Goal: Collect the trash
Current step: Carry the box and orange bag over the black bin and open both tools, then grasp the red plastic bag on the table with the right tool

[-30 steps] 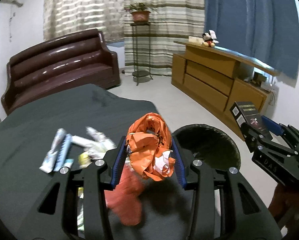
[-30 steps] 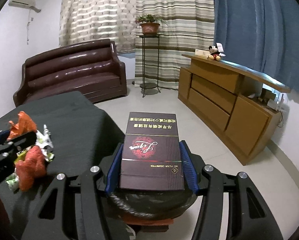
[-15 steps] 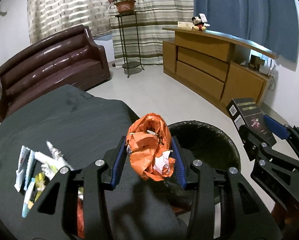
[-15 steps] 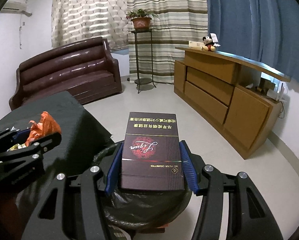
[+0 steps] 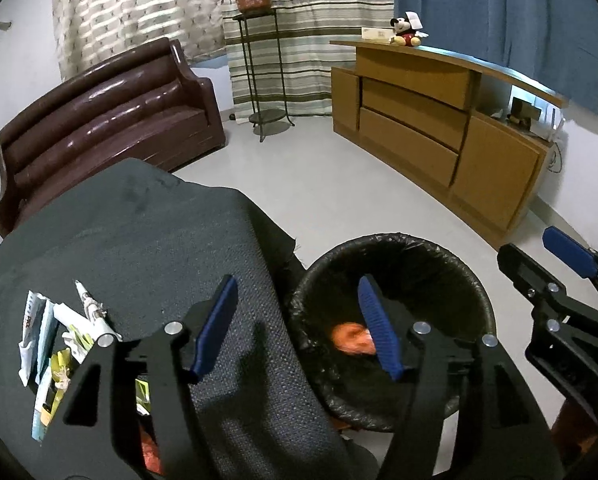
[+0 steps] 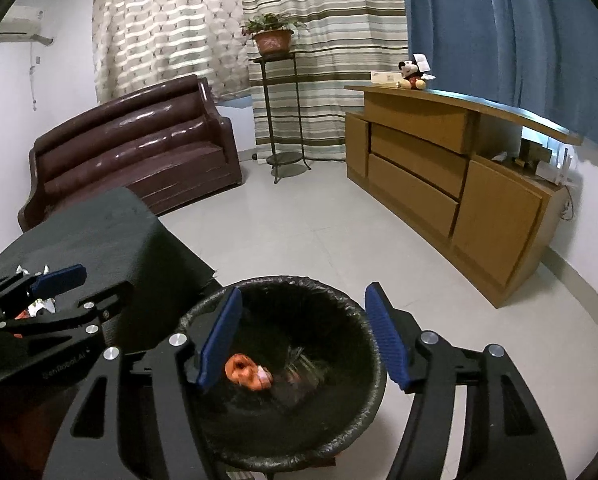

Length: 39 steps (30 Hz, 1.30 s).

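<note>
Pale tiled floor (image 6: 299, 240), striped curtains (image 6: 323, 40) at 12 o'clock and a blue drape (image 6: 499, 40) at 1 o'clock. Brown sofa (image 6: 139, 152) at 10 o'clock, wooden sideboard (image 6: 439, 168) at 2 o'clock with a plush toy (image 6: 413, 74) on top. Potted plant (image 6: 273, 38) on a thin metal stand at 12 o'clock. Dark cloth-covered table (image 5: 139, 248) at 9 o'clock in the left view, one corner just beside the bin.

Black-lined bin (image 6: 363, 316) at 6 o'clock on the floor, seen from above. Inside it lay an orange wrapper (image 6: 245, 372), blurred, and next to it a dark flat shape too dim to name.

Left gripper (image 5: 299, 328) hung over the table edge and bin rim, jaws just opened wide, blue pads apart, nothing between them. Right gripper (image 6: 303, 340) hung over the bin mouth, jaws likewise just opened, pads apart and bare.

Left on the table at 8 o'clock in the left view: a cluster of white tubes (image 5: 79, 316) and crumpled yellow scraps (image 5: 61, 364), touching one another, well apart from the bin.
</note>
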{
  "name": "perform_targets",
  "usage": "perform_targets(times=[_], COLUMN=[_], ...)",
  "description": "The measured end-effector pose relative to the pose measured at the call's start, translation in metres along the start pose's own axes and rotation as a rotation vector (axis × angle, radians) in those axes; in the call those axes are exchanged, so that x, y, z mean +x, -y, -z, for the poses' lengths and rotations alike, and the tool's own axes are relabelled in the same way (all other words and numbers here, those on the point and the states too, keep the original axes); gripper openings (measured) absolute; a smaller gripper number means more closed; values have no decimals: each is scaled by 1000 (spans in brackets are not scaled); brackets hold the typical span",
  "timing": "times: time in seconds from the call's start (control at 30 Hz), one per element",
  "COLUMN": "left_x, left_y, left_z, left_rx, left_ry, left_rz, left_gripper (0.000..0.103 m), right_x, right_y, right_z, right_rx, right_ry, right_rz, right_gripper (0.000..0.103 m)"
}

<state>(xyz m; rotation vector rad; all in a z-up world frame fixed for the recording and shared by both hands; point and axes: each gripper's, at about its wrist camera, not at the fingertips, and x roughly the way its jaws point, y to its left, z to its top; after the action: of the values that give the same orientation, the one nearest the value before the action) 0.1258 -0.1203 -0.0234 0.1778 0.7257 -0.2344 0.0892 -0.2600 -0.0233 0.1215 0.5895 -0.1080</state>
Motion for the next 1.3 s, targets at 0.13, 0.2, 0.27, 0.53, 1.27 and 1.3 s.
perform_targets(times=[0.13, 0.2, 0.27, 0.53, 1.27, 1.3], left_x=[-2, -4, -7, -32, -103, -105], left_y=[-1, -2, -4, -22, -159, -167], left_z=[0, 0, -1, 4, 66, 70], left_rx=[-3, -3, -3, -18, -152, -163], left_ry=[3, 3, 4, 8, 6, 1], left_rz=[0, 2, 1, -22, -268, -279], left_gripper=[65, 65, 65, 65, 71, 71], right_x=[-3, -3, -5, -9, -36, -37], right_y=[1, 1, -1, -6, -126, -132], right_z=[-2, -2, -1, -1, 11, 12], right_rx=[7, 6, 6, 7, -120, -127], right_ry=[5, 5, 5, -14, -48, -52], right_rz=[7, 12, 14, 2, -232, -243], right_gripper=[63, 63, 63, 63, 63, 63])
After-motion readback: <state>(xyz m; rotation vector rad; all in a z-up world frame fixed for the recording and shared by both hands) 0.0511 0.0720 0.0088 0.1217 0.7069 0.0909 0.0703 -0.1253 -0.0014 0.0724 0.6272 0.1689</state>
